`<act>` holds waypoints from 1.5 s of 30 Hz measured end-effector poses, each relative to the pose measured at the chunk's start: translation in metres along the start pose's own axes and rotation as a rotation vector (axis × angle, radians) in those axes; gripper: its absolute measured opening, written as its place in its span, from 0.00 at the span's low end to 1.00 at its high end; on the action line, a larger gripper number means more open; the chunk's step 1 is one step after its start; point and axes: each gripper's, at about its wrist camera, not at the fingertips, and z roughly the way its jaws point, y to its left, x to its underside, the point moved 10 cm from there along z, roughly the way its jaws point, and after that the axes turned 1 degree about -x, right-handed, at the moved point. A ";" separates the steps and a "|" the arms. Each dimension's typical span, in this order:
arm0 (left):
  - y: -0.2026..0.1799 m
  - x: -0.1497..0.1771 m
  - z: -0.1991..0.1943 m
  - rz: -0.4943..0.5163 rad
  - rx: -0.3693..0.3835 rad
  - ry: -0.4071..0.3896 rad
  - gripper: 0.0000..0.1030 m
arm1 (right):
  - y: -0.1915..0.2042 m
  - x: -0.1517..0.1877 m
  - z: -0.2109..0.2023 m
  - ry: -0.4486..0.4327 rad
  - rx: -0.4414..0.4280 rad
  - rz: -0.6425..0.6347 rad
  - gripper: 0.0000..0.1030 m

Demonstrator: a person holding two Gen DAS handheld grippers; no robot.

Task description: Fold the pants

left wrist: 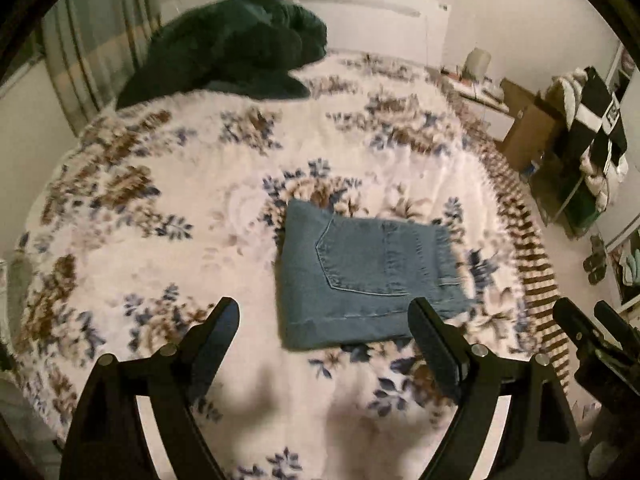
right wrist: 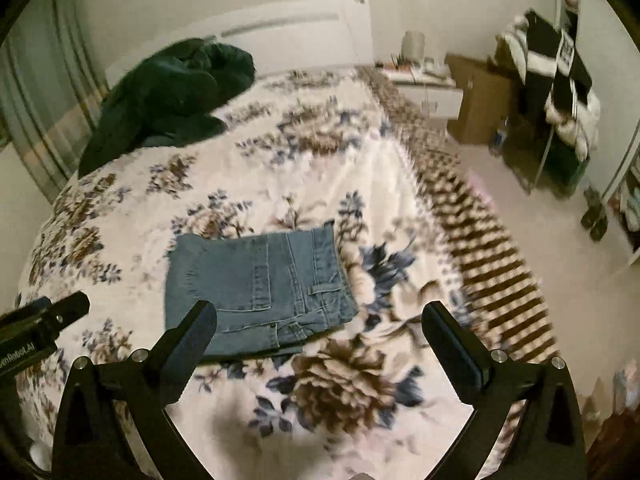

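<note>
The blue denim pants (left wrist: 360,276) lie folded into a compact rectangle on the floral bedspread (left wrist: 160,200), back pocket up. They also show in the right wrist view (right wrist: 256,284). My left gripper (left wrist: 324,316) is open and empty, held above the near edge of the pants. My right gripper (right wrist: 320,320) is open and empty, above the bed just right of the pants' near edge. The right gripper's fingers (left wrist: 576,320) show at the right edge of the left wrist view; the left gripper's body (right wrist: 40,320) shows at the left of the right wrist view.
A dark green blanket (left wrist: 236,48) is heaped at the far left of the bed, near the white headboard (left wrist: 372,20). A nightstand (right wrist: 424,84), cardboard box (right wrist: 476,100) and clothes rack (right wrist: 560,100) stand on the floor to the right.
</note>
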 end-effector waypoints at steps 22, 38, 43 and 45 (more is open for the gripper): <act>-0.043 0.055 -0.344 -0.032 -0.079 -0.257 0.83 | -0.004 0.008 -0.425 -0.237 -0.108 -0.174 1.00; -0.026 0.078 -0.398 -0.016 -0.126 -0.310 0.99 | 0.003 0.031 -0.530 -0.260 -0.107 -0.156 1.00; -0.026 0.080 -0.402 -0.011 -0.117 -0.315 0.99 | 0.001 0.030 -0.534 -0.263 -0.101 -0.150 1.00; -0.024 0.080 -0.404 -0.006 -0.113 -0.319 0.99 | -0.001 0.031 -0.535 -0.265 -0.100 -0.144 1.00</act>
